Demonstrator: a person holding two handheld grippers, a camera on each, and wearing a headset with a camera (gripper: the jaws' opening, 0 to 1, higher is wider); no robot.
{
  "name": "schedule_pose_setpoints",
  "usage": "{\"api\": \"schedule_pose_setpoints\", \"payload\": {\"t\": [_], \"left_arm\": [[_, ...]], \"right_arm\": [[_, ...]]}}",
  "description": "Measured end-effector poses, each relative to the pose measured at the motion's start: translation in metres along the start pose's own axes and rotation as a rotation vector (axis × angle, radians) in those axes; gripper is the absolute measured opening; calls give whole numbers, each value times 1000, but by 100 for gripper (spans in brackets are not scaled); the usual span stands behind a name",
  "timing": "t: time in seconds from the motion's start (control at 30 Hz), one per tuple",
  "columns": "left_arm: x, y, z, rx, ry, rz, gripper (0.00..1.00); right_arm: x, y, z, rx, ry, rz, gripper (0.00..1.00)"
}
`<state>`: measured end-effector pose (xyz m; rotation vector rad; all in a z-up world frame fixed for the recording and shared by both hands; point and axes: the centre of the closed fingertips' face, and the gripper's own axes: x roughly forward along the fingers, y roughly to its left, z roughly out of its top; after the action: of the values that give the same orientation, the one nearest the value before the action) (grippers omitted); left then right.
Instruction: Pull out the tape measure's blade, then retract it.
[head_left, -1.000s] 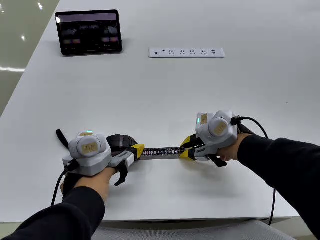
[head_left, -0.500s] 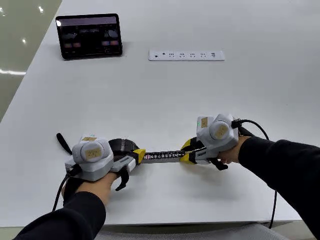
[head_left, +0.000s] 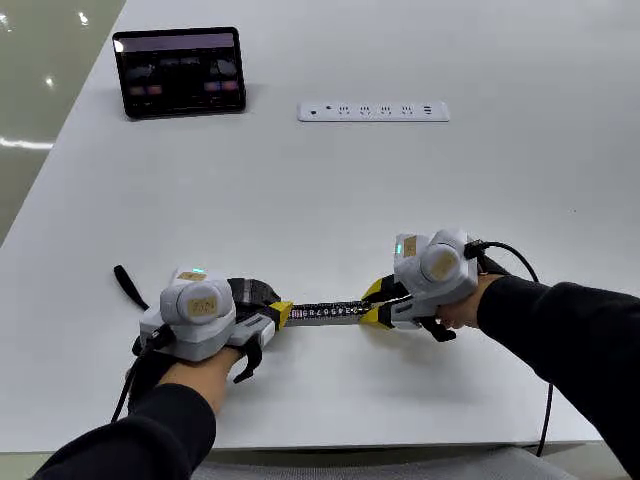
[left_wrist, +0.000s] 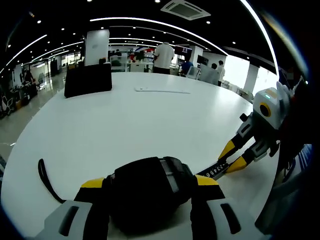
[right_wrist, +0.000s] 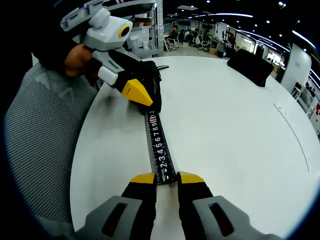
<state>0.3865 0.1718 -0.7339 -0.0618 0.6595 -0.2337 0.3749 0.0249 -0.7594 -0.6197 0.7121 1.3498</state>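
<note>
Near the table's (head_left: 330, 200) front edge, head view: the left gripper (head_left: 277, 312) clamps the black tape measure case (head_left: 250, 292), and a short length of blade (head_left: 325, 311) spans from it to the right gripper (head_left: 372, 303). A tablet (head_left: 180, 68) and a power strip (head_left: 373, 107) lie toward the far edge. Left gripper view: both jaws grip the case sides. Right gripper view: the jaws stand narrow, apparently pinching the blade's end, numbers facing up.

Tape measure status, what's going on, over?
Left gripper shut on tape measure case. Right gripper shut on blade, pulled partly out. Tablet and power strip far back, not in the way.
</note>
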Motion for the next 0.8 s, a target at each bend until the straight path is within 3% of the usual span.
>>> {"api": "schedule_pose_setpoints", "payload": {"t": [0.13,0.47,0.8], "left_arm": [[0,2,1,-69,-9,-7,62],[1,3,2,-70,-18,-22,62],[0,3,2,-71,-19,-26,62]], "right_arm": [[0,0,1,-15,4,-12,11],[4,-3,7,24,-27,1,11],[10,0,14,13,-29,10,11]]}}
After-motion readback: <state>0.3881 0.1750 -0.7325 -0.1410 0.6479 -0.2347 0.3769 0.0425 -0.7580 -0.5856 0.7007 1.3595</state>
